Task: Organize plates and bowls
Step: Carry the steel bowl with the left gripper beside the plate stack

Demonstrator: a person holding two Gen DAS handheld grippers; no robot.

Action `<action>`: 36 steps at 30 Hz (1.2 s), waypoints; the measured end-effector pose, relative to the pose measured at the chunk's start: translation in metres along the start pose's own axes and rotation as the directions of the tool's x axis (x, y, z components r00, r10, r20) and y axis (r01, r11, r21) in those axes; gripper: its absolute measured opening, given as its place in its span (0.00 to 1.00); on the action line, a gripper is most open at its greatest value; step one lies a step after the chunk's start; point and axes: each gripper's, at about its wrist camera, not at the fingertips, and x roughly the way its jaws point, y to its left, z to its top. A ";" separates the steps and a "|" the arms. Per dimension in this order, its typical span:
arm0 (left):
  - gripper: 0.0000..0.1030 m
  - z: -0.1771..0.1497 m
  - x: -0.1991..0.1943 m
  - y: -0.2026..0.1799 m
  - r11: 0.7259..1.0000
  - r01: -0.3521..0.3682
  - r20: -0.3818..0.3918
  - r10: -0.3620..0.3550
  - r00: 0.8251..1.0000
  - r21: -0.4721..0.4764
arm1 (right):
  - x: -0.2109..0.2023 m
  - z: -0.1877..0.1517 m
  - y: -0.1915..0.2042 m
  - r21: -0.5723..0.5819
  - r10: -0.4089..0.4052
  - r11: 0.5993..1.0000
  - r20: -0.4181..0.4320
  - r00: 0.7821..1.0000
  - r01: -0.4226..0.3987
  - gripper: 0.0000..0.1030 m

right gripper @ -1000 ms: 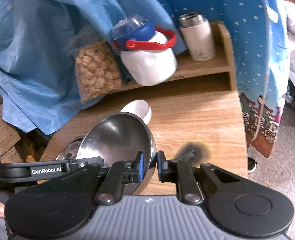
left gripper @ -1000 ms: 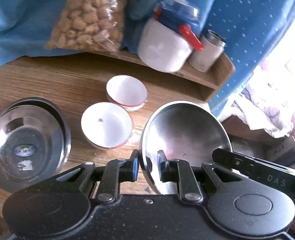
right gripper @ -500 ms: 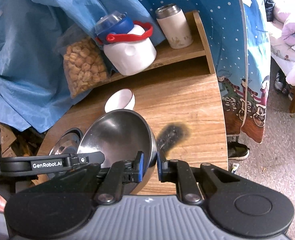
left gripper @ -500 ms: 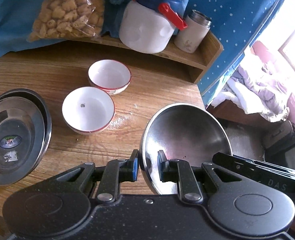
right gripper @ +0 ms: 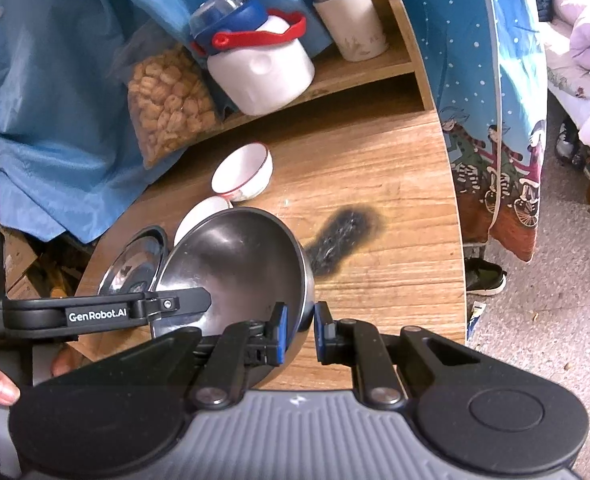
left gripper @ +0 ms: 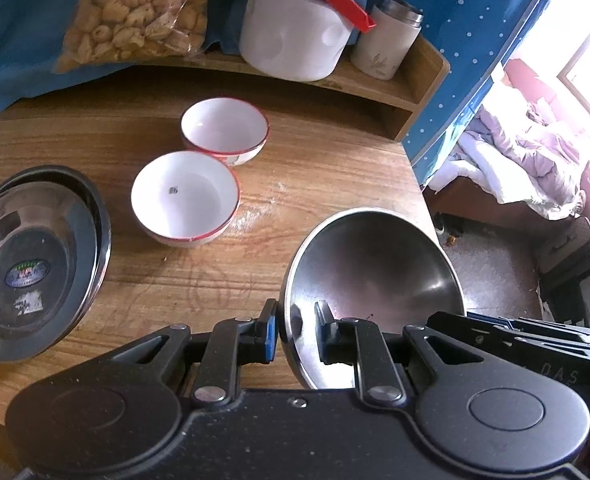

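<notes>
A steel bowl is held in the air over the table's near right part, also in the right wrist view. My left gripper is shut on its left rim. My right gripper is shut on its right rim. Two white bowls with red rims sit on the wooden table: a near one and a far one, seen too in the right wrist view. Stacked steel plates lie at the left.
A low wooden shelf at the back carries a bag of snacks, a white jug with a blue lid and a white flask. A burn mark darkens the table. Blue cloth hangs behind; the table edge is at the right.
Both grippers have lifted and drawn back with the steel bowl between them. The white bowls and steel plates have stayed in place.
</notes>
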 end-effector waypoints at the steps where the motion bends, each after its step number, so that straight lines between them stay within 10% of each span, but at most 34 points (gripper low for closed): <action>1: 0.18 -0.001 0.000 0.001 1.000 -0.003 -0.002 0.003 1.000 0.000 | 0.001 0.000 0.001 -0.003 0.001 1.000 -0.004 1.000 -0.001 0.15; 36: 0.22 0.019 0.042 0.044 0.999 -0.052 -0.132 0.051 0.990 -0.003 | 0.063 0.015 0.020 -0.027 -0.014 1.000 -0.113 0.993 0.011 0.18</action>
